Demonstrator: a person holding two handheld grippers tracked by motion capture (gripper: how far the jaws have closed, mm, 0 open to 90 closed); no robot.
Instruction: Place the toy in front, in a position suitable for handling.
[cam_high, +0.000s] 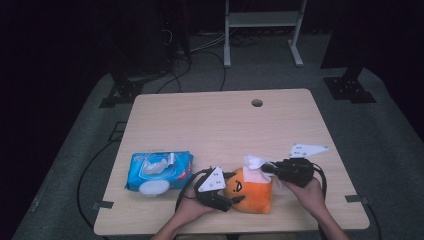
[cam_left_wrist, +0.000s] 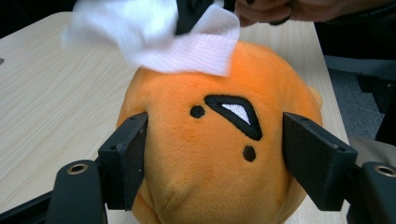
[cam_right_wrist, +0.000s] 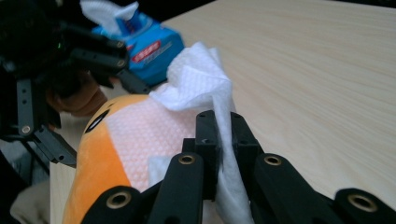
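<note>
An orange plush toy (cam_high: 250, 192) with a stitched face lies near the table's front edge. My left gripper (cam_high: 235, 200) grips it from the left, one black jaw pressed on each side of the face (cam_left_wrist: 210, 154). My right gripper (cam_high: 265, 169) comes in from the right, shut on a white wet wipe (cam_high: 255, 162). In the right gripper view the wipe (cam_right_wrist: 196, 79) runs up between the closed jaws (cam_right_wrist: 219, 121) and drapes over the top of the toy (cam_right_wrist: 93, 172). In the left gripper view the wipe (cam_left_wrist: 177, 42) covers the toy's far end.
A blue pack of wipes (cam_high: 160, 170) with its lid open lies left of the toy. The wooden table (cam_high: 225, 125) has a cable hole (cam_high: 257, 103) near its far edge. Cables and metal stands are on the floor beyond it.
</note>
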